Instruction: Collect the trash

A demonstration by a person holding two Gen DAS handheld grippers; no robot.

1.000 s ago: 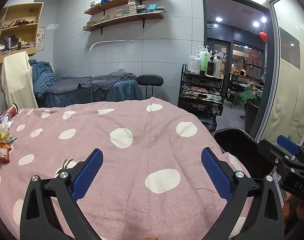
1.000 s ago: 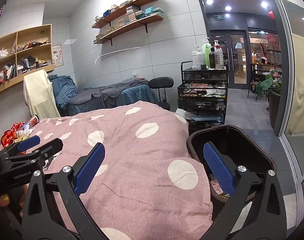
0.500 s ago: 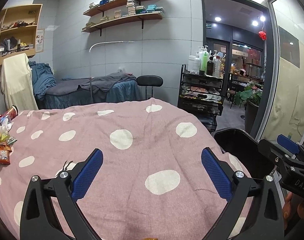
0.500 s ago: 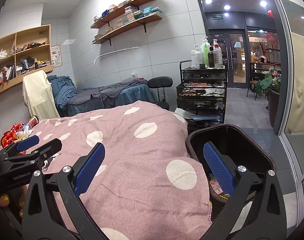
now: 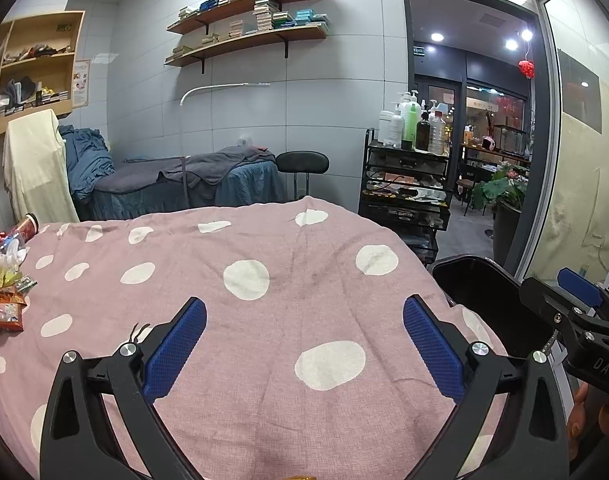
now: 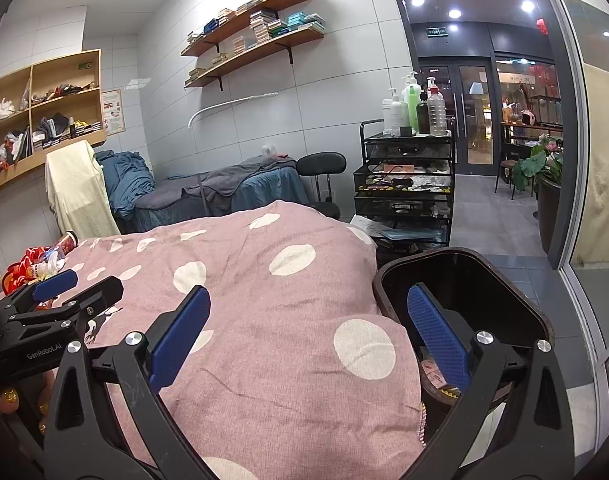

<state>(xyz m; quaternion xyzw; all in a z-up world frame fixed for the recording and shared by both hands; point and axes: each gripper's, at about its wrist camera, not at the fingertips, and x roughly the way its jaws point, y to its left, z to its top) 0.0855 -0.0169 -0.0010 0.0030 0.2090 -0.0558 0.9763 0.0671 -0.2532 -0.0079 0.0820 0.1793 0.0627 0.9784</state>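
A heap of snack wrappers and a plastic bottle, the trash pile, lies at the far left of a pink polka-dot bed cover; the right wrist view shows the trash pile too. A black trash bin stands at the bed's right side with some wrappers at its bottom. My left gripper hovers open over the cover, holding nothing. My right gripper is open and empty, its right finger above the black trash bin.
A black trolley with bottles stands beyond the bed. A stool and a massage bed lie further back. A glass door and a potted plant are at the right. Wall shelves hang above.
Both views have barely shifted; the left gripper drifted slightly, so the trash pile sits a touch further left. Both grippers stay open.
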